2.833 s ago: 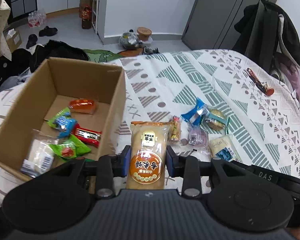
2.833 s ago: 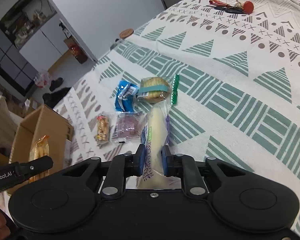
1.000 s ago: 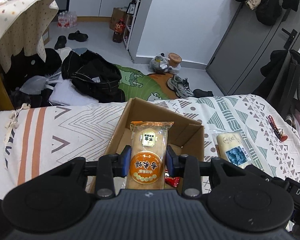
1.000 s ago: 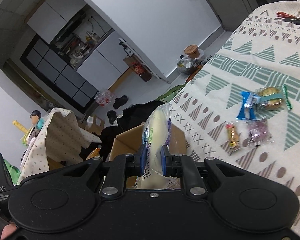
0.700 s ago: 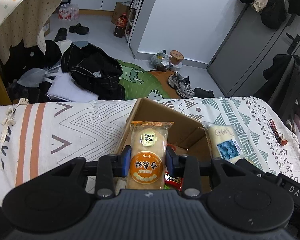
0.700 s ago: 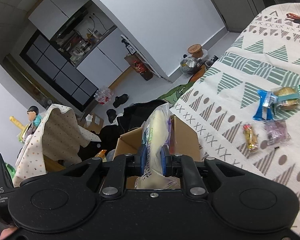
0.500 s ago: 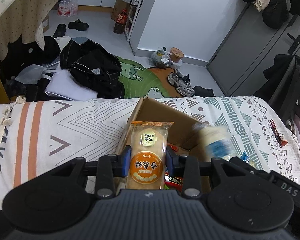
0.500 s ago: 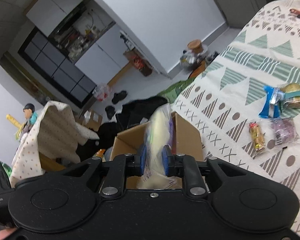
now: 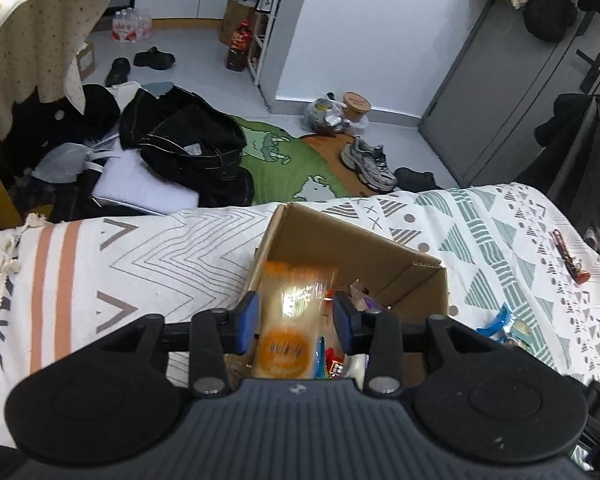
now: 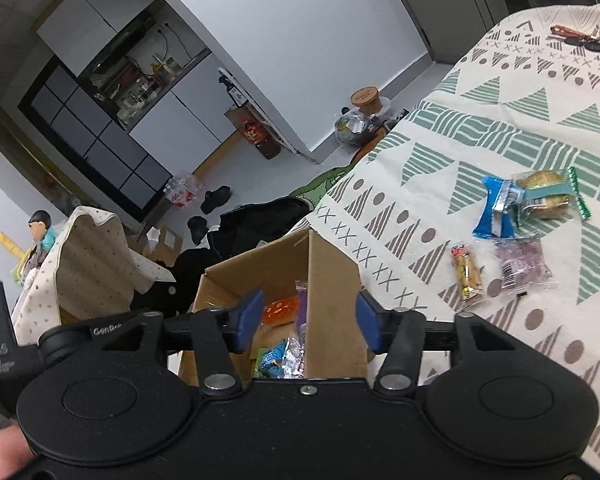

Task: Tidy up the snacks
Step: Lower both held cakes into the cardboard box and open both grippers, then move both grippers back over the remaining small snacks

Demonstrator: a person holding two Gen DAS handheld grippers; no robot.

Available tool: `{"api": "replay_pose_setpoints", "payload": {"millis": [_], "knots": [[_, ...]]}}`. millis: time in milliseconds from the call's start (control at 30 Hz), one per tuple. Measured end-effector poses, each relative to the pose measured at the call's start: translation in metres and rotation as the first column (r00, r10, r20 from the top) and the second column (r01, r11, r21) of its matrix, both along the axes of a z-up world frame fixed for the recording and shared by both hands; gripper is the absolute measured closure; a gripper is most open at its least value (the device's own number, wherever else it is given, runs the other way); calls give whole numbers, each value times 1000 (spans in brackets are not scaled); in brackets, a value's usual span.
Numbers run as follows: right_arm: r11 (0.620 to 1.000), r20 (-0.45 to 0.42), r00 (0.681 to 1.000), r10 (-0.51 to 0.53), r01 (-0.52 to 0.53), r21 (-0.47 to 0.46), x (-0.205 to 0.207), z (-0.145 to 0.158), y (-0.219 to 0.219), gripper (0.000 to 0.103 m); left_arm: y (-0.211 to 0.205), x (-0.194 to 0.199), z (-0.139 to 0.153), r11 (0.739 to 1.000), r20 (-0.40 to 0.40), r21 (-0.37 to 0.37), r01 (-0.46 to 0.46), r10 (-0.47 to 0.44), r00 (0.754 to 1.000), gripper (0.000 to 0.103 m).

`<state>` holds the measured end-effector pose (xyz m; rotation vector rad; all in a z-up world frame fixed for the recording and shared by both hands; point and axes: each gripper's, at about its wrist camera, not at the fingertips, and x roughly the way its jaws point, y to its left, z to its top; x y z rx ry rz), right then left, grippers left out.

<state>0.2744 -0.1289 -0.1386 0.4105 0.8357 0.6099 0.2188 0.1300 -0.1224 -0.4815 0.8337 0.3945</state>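
Both grippers, left gripper (image 9: pixel 295 317) and right gripper (image 10: pixel 308 317), are spread apart over the open brown cardboard box (image 10: pixel 332 276), so let the blurry orange-labelled snack packet (image 9: pixel 290 320) fall clear, then lift straight up.

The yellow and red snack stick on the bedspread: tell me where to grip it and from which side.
Grip the snack stick across its narrow width at mid-length, coming down from above. It lies flat on the bedspread, so only its long edges offer purchase. The purple packet lies close beside it, so open the right hand-held gripper only a little wider than the stick.
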Motion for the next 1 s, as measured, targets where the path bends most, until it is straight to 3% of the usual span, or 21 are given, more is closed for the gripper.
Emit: {"api": "replay_pose_setpoints", "payload": {"millis": [200,333,767,1000], "knots": [[998,34,999,-22,24,-50,-7,9,-13,19,-11,-3,4,1000,-13,15,-5,5,1000,52],[995,39,998,-39,42,-86,-9,11,-22,13,-23,-6,4,1000,-20,23,6,-5,1000,42],[985,54,993,-101,107,-135,-14,21,-63,0,-67,-12,20,997,-29,71,24,-22,999,12],[978,56,989,-139,146,-148,-15,26,-89,0,-93,-9,28,994,-44,95,61,-57,997,11]]}}
